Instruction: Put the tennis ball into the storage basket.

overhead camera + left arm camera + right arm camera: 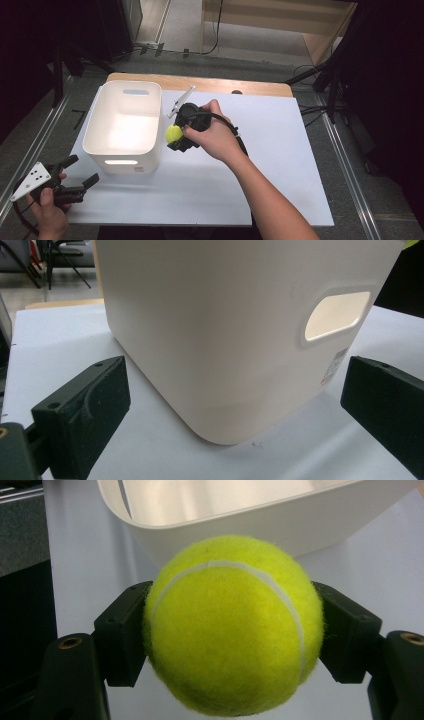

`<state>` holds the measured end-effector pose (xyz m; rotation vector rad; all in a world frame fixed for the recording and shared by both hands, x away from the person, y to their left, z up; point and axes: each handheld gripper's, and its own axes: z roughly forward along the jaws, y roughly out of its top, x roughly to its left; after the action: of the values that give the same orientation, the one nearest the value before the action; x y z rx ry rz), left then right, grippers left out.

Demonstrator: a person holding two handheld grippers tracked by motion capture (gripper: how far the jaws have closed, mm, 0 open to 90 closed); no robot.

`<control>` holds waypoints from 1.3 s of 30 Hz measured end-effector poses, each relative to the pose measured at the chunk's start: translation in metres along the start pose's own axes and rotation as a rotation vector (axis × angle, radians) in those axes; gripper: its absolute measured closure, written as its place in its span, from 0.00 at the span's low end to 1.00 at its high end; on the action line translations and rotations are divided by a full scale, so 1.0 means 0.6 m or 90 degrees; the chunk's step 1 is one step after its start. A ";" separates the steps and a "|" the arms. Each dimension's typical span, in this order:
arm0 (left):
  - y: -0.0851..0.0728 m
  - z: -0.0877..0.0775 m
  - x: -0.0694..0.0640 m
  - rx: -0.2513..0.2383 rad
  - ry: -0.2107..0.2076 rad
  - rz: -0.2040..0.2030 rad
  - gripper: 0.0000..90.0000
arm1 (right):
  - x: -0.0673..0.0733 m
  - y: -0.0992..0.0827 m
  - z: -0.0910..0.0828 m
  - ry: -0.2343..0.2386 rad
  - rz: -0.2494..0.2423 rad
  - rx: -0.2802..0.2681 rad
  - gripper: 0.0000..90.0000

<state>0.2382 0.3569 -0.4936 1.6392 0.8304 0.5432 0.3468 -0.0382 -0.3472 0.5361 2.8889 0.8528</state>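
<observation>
One white bin (123,125) stands on the surface (280,165); just right of it, the right hand-held gripper (173,134) clamps one tennis ball (174,133). The left hand-held gripper (80,172) gapes wide, empty.

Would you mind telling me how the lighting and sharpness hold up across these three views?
High view: the room edges are nearly black, and the white bin glares inside, washed out. Left gripper view: the bin's handle cutout glows bright; the near jaws look soft. Right gripper view: the tennis ball is evenly lit, its fuzz and seam crisp.
</observation>
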 end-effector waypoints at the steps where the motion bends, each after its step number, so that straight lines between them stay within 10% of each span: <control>1: 0.000 0.000 0.000 0.000 0.000 0.000 0.00 | 0.000 0.002 0.000 -0.001 -0.001 0.001 0.27; 39: 0.000 0.000 0.000 0.001 -0.002 -0.002 0.00 | -0.003 0.061 0.001 0.019 -0.016 -0.021 0.27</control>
<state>0.2383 0.3569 -0.4935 1.6401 0.8314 0.5381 0.3598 -0.0098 -0.3282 0.4860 2.8960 0.9115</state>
